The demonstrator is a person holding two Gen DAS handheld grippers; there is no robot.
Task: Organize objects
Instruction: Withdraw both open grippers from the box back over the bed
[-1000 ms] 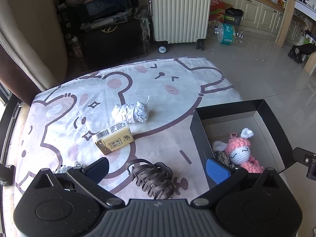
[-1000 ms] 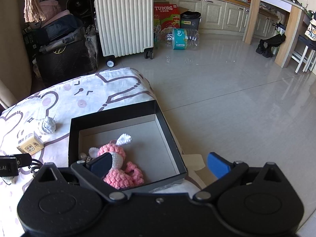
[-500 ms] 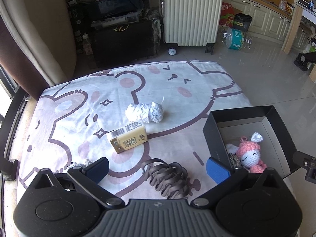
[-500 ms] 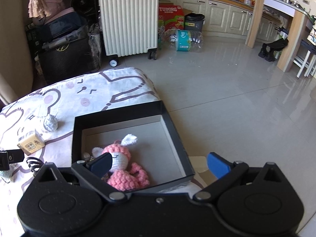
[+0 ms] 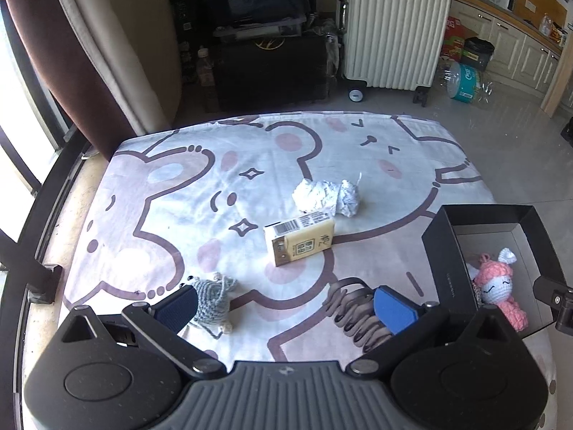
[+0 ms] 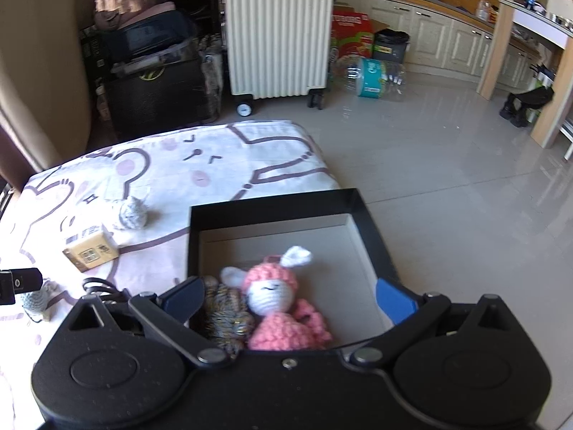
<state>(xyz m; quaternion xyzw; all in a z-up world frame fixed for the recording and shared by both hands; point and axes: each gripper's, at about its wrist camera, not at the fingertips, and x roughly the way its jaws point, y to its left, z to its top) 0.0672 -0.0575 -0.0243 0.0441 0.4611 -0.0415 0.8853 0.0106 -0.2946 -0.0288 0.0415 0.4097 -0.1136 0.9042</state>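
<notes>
**Left wrist view: both grippers spread wide, nothing held**

Left wrist view: the left gripper (image 5: pixel 284 304) hovers over the near part of the printed bedsheet (image 5: pixel 172 193), fingers far apart and empty. Its left pad stands just in front of a grey crochet toy (image 5: pixel 213 299); its right pad overlaps a brown claw hair clip (image 5: pixel 352 308) lying on the sheet. Farther out, near the middle of the sheet, a yellow carton (image 5: pixel 301 242) lies flat, barcode face up. Just beyond it, touching or nearly so, sits a white crumpled bundle (image 5: pixel 326 197). At the right edge of the sheet stands the black box (image 5: pixel 446 265), open at the top, with the pink crochet bunny (image 5: pixel 496 286) inside against its near wall.

Right wrist view: the right gripper (image 6: pixel 288 299) is held over the near end of the black box (image 6: pixel 272 202), fingers wide and empty. Between them, on the box floor, lies the pink crochet bunny (image 6: pixel 275 297) on its back, white ears pointing far. A striped knitted item (image 6: pixel 225 313) lies touching its left side. The far half of the box floor is bare. Left of the box, on the sheet, are the yellow carton (image 6: pixel 89 252) and white crumpled bundle (image 6: pixel 130 213); the left tool's body shows at the left edge. Beyond the bed stands a white suitcase (image 6: pixel 277 36).
</notes>
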